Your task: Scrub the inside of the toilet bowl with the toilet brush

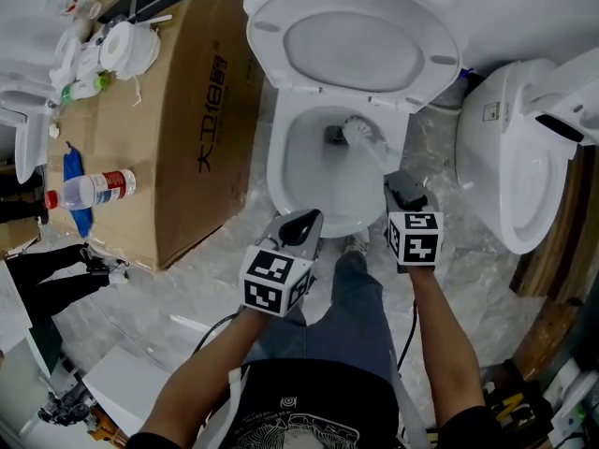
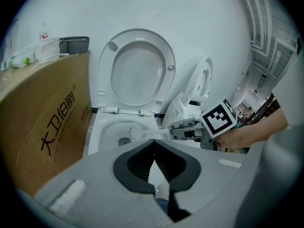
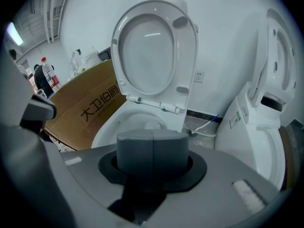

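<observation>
Toilet brush [image 1: 358, 132]: its white bristle head was down inside the toilet bowl [image 1: 281, 162], near the dark drain opening at the back. The handle slanted up over the near right side of the rim.
Right gripper [image 1: 398, 183]: pressed together on the end of the brush handle, just above the front right of the rim. In its own view the two grey pads met along a single seam and hid the handle. The left gripper view showed the handle running into them.
Left gripper [image 1: 301, 223]: held in front of the bowl's near rim, apart from the brush. Its dark jaw tips touched with nothing between them, and a narrow wedge of gap widened behind them.
Seat and lid [image 1: 360, 50]: both raised, leaning back toward the wall.
Cardboard box [image 1: 187, 129]: stood on the floor just left of the toilet, with black printed characters on its side. A bottle [image 1: 89, 190] with a red cap and a roll of paper [image 1: 126, 50] lay on top.
Second toilet [image 1: 510, 157]: white, near the first on the right.
</observation>
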The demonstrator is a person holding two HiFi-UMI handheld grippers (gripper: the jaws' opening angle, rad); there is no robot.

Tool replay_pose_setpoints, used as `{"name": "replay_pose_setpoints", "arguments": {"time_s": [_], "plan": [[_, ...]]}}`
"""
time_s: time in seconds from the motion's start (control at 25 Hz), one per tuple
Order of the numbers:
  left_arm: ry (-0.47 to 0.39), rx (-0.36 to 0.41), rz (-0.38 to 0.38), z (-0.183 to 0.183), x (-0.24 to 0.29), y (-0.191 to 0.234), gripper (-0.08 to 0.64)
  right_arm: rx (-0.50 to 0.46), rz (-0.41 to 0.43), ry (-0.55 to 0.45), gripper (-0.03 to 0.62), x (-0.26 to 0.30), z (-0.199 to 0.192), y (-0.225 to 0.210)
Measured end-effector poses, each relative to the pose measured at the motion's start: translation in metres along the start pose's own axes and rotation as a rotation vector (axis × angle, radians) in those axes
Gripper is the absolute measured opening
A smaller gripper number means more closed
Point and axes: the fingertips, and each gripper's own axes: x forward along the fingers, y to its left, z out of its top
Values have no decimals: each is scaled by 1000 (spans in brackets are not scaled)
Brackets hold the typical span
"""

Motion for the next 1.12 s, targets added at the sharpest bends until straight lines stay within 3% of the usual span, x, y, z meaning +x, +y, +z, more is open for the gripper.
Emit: {"name": "replay_pose_setpoints", "arguments": {"time_s": [0.36,0.72,0.92,1.12], "plan": [[-38,-76,60,-17,2,-13,-3,-51,33,92,149,-34,-58,-8],[-69,-138,108,-30,-3,-19,-3,-113,148,180,149,-60,-110,32],[-88,-178,140,-34,-13,-8,-3,-155,223,187,149,-60,-112,69],[-101,-201,167,-36,-25,7,-3,-163,277,160,149,-43,-88,100]]}}
